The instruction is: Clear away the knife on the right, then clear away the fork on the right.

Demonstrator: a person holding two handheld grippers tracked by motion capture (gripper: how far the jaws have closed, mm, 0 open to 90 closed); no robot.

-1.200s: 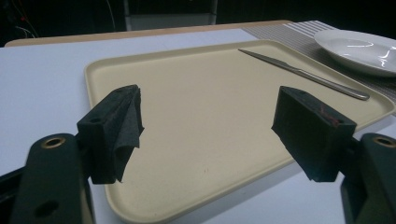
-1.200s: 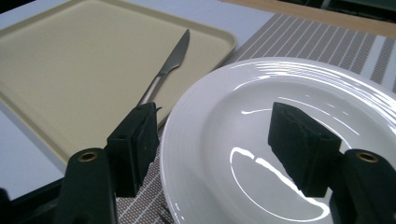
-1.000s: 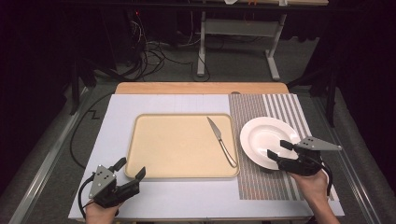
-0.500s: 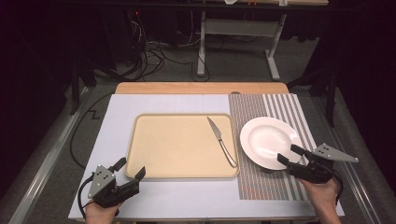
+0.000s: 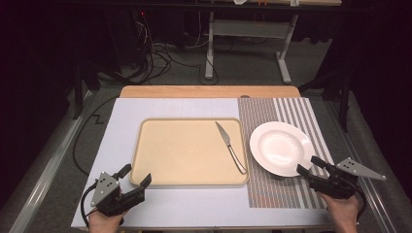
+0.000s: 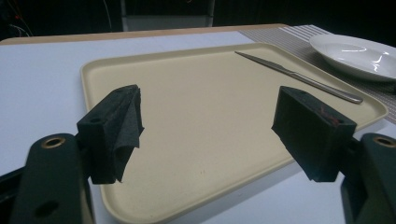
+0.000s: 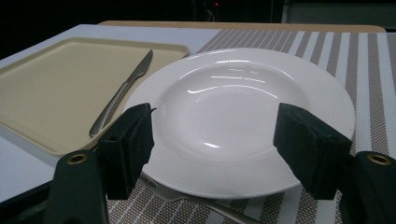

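White plate (image 5: 282,148) is sitting on the striped mat (image 5: 291,191), its near rim partly lying behind the right gripper (image 5: 312,168) in the high view; in the right gripper view something metallic is poking out from under that rim, too cut off to identify. Both right jaws are standing wide apart just short of the plate, gripping nothing. Over at the near left corner of the beige tray (image 5: 184,155), the left gripper (image 5: 135,176) is also gaping wide and empty, while a knife (image 5: 230,147) is lying along the tray's right side
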